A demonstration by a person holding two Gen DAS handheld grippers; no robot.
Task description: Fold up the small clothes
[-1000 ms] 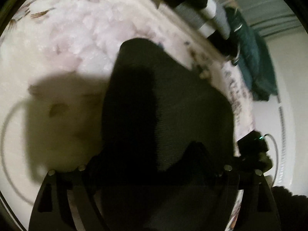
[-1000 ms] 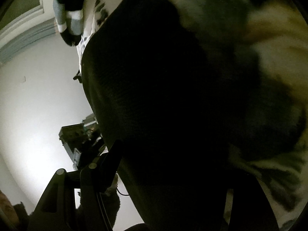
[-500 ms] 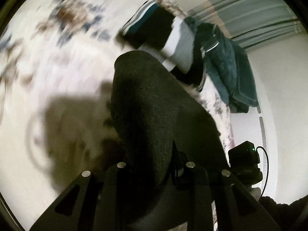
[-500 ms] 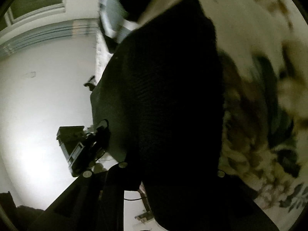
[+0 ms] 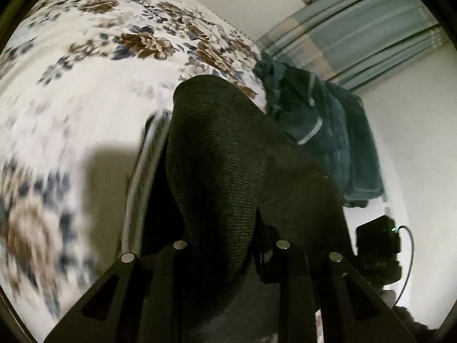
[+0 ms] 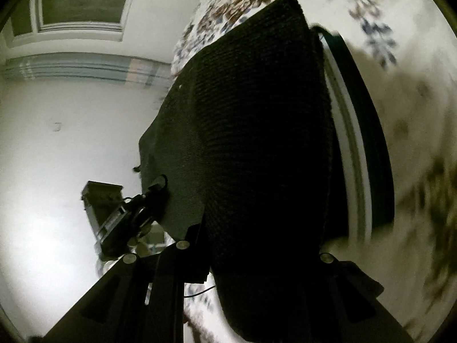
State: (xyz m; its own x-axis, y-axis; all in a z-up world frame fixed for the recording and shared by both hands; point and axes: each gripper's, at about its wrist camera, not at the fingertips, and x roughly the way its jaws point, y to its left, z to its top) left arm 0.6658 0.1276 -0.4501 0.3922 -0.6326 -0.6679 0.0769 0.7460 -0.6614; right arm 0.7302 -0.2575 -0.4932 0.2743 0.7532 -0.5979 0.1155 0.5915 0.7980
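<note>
Lifted since earlier, black knit garment (image 5: 228, 171) hides striped stack (image 6: 360, 131).

The black knit garment (image 5: 228, 171) hangs straight ahead of both grippers and blocks most of the forward view. To its left the flowered bed (image 5: 85, 71) lies bare and open to pass over. A striped folded pile (image 5: 142, 177) lies just behind the garment (partly hidden), and a teal heap (image 5: 328, 143) crowds the bed's far right edge.
</note>
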